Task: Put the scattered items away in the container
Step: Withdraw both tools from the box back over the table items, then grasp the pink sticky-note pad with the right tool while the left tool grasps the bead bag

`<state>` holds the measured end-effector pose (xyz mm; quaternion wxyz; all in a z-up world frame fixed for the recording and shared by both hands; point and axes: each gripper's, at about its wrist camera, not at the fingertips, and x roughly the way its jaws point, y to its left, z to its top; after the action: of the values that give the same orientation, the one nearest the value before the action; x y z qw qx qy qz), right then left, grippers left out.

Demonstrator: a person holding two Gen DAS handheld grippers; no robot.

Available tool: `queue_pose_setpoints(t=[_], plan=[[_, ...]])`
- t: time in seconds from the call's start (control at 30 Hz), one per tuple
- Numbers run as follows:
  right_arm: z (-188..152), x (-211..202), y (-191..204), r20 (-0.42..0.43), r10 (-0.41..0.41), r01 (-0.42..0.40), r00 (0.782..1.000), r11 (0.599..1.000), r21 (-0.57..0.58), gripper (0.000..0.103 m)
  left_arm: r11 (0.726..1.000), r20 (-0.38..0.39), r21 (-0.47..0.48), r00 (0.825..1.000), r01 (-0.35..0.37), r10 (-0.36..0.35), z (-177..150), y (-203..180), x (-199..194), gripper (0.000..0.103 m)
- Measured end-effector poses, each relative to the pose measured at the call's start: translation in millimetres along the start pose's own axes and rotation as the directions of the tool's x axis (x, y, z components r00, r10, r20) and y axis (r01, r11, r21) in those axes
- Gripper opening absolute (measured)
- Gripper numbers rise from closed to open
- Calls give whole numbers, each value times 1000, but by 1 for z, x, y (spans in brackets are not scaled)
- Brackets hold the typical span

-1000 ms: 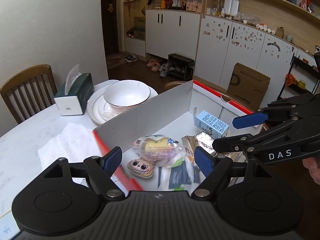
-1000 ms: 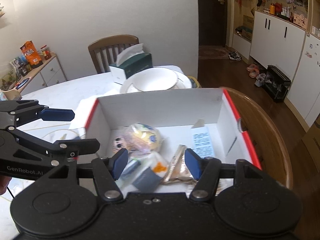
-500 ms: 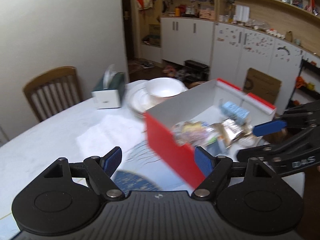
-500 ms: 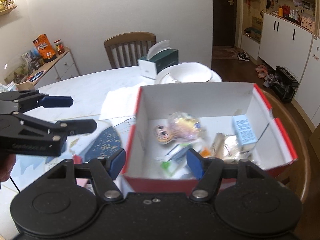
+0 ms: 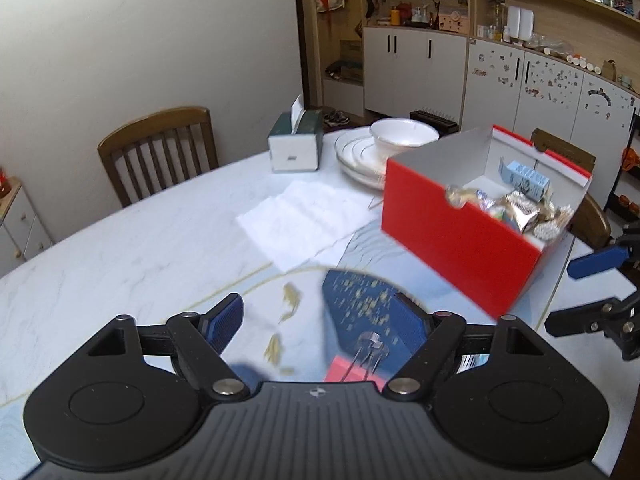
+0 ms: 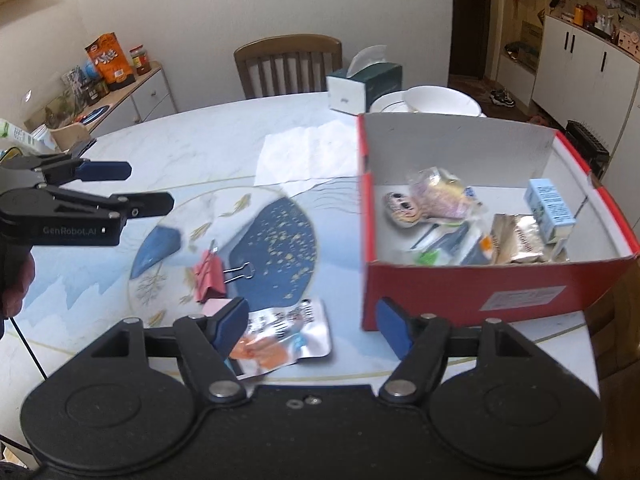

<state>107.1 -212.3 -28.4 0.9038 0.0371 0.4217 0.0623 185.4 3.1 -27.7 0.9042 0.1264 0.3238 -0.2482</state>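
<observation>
The red cardboard box point(image 6: 480, 292) stands on the right of the table, white inside, with several snack packets and a small blue carton point(image 6: 550, 212) in it. It also shows as the red box point(image 5: 460, 248) in the left wrist view. A pink binder clip point(image 6: 210, 274) and a foil snack packet point(image 6: 280, 340) lie on the blue patterned mat left of the box. My right gripper point(image 6: 312, 326) hovers over the packet, jaws opening, nothing pressed between them. My left gripper point(image 5: 316, 322) hangs above the binder clip point(image 5: 370, 350), jaws opening and empty. Each gripper appears in the other's view: left gripper point(image 6: 144, 186), right gripper point(image 5: 576, 292).
A white paper napkin point(image 6: 308, 156) lies behind the mat. A green tissue box point(image 6: 364, 84), a white bowl on stacked plates point(image 5: 402, 134) and a wooden chair point(image 6: 288, 62) are at the far side. The table's edge runs just right of the box.
Both grippers have drawn back from above the box's inside to over the mat, so the box now sits to the right. Both pairs of jaws stand wider.
</observation>
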Motion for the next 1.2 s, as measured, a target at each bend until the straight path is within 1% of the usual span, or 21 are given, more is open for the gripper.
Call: queue_pose_setpoints(t=[0.17,0.27,0.33,0.4,0.43,0.6,0.67,0.77,1.13,1.2], plan=[[-2,13,17,-20,20,-20,1000,1000,-4,76,1000,-19,-9,1000,-8,7,-25,7,-7,84],[-4,23,28,-28,31,-31,999,999,-17,79,1000,-32,-26,999,11,-12,-40,9,-11,84],[-4,29,34,-36,34,-34,999,999,-18,82,1000,-43,-22,999,8,-9,-52,8,-14,86],[-5,35,40,-40,36,-37,999,999,-22,84,1000,-60,-29,998,9,-11,-63,9,-16,100],[-6,37,43,-44,34,-34,998,999,-22,84,999,-66,-37,998,15,-17,-68,10,-17,101],[-7,55,55,-69,38,-40,997,999,-28,84,998,-102,-53,994,36,-41,-91,12,-19,102],[-8,62,61,-82,29,-33,996,998,-44,84,997,-121,-64,991,44,-52,-99,10,-17,102],[-9,72,69,-95,19,-25,995,997,-71,84,997,-139,-55,988,56,-63,-110,7,-13,102],[-11,100,85,-129,-22,7,991,993,-120,78,998,-169,-39,984,56,-62,-127,1,-1,102],[-12,103,86,-135,-27,10,990,992,-122,75,998,-169,-36,984,56,-61,-128,0,-1,102]])
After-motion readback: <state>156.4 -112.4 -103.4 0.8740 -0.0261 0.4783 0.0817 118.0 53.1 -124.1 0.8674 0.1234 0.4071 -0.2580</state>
